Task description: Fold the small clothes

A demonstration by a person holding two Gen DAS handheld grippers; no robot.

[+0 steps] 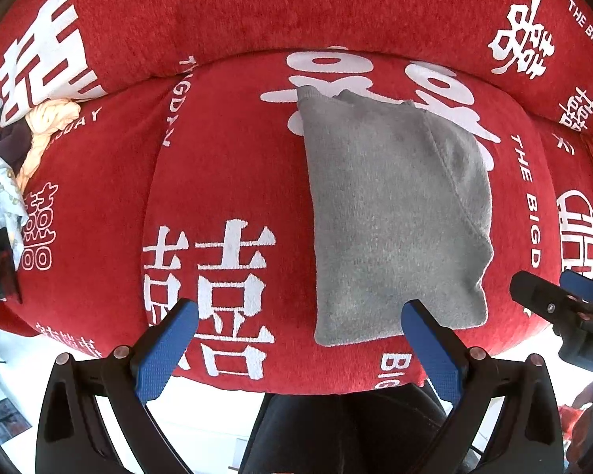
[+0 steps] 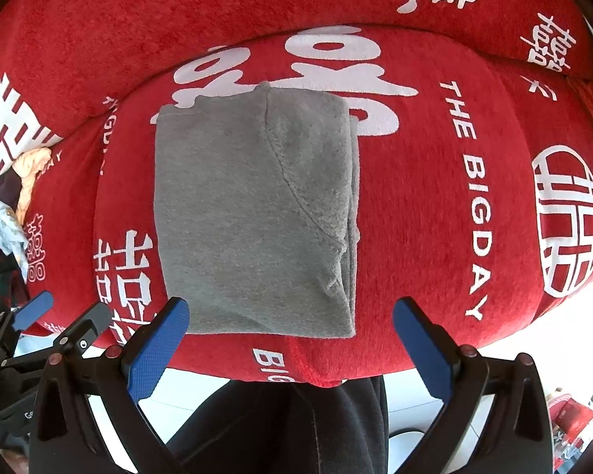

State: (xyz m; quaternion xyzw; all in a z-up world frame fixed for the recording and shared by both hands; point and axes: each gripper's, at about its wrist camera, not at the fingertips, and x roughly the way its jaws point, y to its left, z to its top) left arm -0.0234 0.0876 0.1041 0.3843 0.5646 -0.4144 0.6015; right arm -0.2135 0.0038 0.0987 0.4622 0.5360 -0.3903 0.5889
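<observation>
Fingers of both grippers spread wide, gripping nothing.

Left gripper (image 1: 298,333) and right gripper (image 2: 290,330) hang side by side above the near edge of the red cushion (image 2: 435,205), pads clear of the cloth, judged a release stance for checking the fold. Grey garment (image 2: 253,213) lies beyond them, flat on the cushion, folded to a tidy rectangle with one layer lapped over its right side. Unfolded clothes (image 1: 8,166) sit heaped far left, presumably awaiting their turn.
</observation>
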